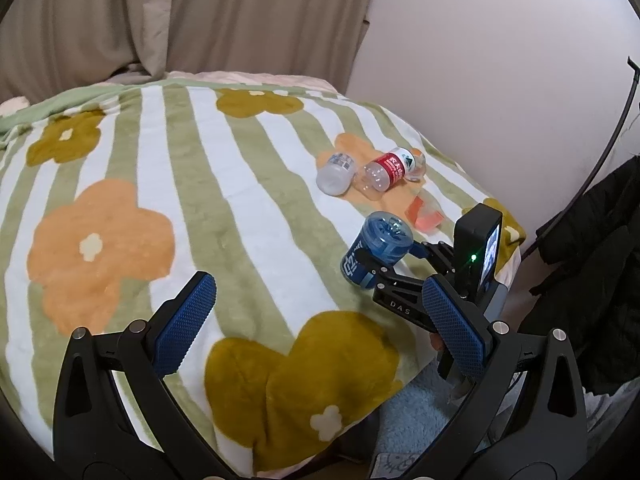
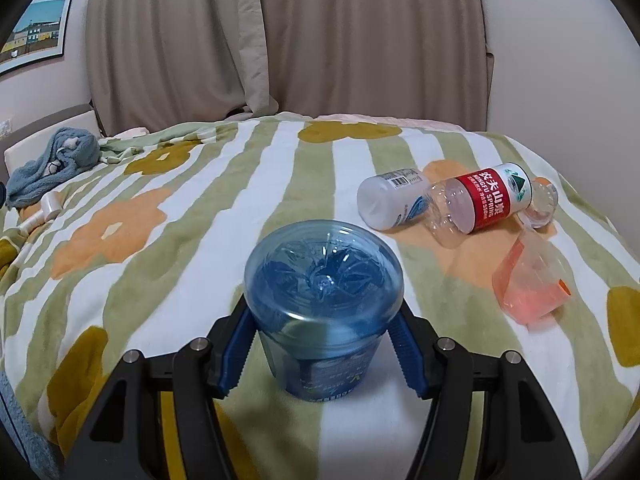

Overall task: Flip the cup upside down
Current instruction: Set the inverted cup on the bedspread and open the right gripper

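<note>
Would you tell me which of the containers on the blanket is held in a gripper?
The blue cup, clamped in the right gripper with its base facing the camera. The white bottle, red-labelled bottle and pink cup lie loose behind it.

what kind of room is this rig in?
Most likely a bedroom. The work surface is a bed under a fleece flower-and-stripe blanket, with beige curtains hanging behind it and a framed picture on the wall. The right gripper holds the blue cup over the blanket.
</note>
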The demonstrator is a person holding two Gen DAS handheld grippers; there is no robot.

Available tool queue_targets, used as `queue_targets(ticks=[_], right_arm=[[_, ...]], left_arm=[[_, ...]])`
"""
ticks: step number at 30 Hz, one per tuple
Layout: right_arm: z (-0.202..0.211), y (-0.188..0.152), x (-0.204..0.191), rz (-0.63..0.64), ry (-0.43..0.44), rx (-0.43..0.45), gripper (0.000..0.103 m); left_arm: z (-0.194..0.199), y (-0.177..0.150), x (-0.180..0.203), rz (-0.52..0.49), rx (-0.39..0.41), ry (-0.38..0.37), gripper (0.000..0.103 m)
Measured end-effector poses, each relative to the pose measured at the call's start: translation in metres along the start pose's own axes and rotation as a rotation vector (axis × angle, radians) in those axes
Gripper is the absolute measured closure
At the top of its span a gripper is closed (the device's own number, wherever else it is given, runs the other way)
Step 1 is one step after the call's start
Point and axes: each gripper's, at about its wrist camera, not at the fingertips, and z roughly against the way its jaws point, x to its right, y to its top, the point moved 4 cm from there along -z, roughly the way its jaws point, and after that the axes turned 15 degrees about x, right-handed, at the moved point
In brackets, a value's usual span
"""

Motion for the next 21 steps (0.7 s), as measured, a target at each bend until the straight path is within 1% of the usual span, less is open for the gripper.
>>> queue_targets(ticks=[3,4,5,6,7,12,13,16,18,21], right_arm=[[0.001,0.000,-0.002,0.001,-0.006,-0.007,0.044],[0.002,0.000,-0.002,0.003,-0.007,-0.010,0.042],[0.002,0.000,-0.002,0.006,-0.012,-0.014,0.029],[0.002,0.001,-0.003,0.009,-0.016,-0.017,0.008],[0.003,0.002,-0.002,0.006,-0.016,-0.005,0.000],[0.010,0.005,0.000,-0.018,0.000,0.005,0.000],[0.015,0.006,0.001,-0.034,0.012,0.017,0.000],[0.028,0.011,0.001,-0.042,0.009,0.022,0.000],[0.044,0.021,0.001,-0.030,-0.014,0.027,0.000],[0.071,0.045,0.003,-0.027,-0.050,0.042,0.000]], left_arm=[[0.000,0.000,-0.001,0.002,0.002,0.004,0.000],[0.000,0.000,-0.001,0.003,0.003,0.004,0.000],[0.000,0.001,-0.001,0.004,0.004,0.006,0.000],[0.001,0.001,-0.001,0.003,0.005,0.007,0.000],[0.001,0.001,-0.001,0.003,0.006,0.009,0.000],[0.004,0.002,-0.002,0.005,0.017,0.011,0.000],[0.004,0.002,-0.001,0.005,0.019,0.011,0.000],[0.003,0.005,0.001,-0.001,0.030,0.011,0.000],[0.003,0.011,0.005,-0.006,0.044,0.002,0.000],[0.004,0.027,0.015,-0.043,0.092,0.002,0.000]])
